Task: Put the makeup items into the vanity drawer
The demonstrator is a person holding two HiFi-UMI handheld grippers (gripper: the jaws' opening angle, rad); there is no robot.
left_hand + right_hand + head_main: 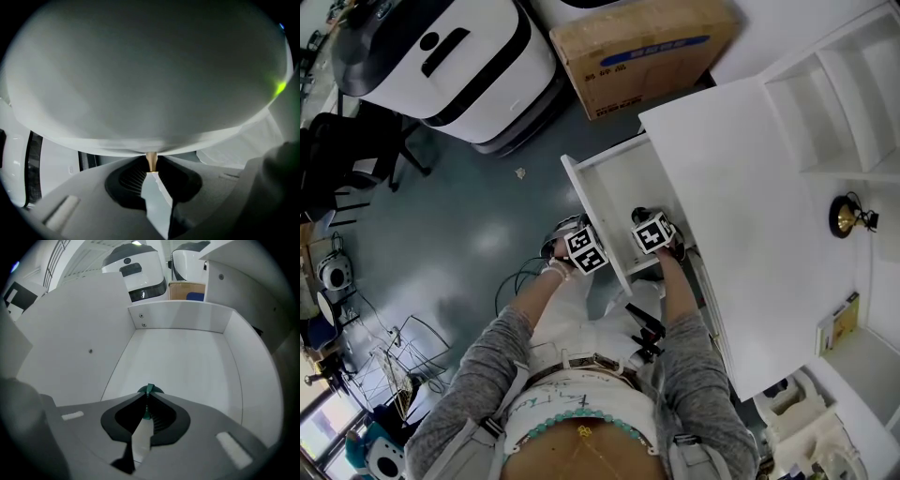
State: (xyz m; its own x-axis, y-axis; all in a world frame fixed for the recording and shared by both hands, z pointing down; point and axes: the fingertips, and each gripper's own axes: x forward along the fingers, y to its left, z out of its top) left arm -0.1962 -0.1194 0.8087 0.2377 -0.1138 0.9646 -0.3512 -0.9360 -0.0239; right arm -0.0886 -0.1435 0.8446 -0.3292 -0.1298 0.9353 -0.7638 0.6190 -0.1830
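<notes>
Placing step judged in hand: dk-green item gripped by closed R claw over drawer's front end, tan item pinched by closed L claw at its left edge; release needed next.

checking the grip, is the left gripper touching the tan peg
Touching. Left gripper view shows the left gripper's jaws closed on the tan peg, no gap.
</notes>
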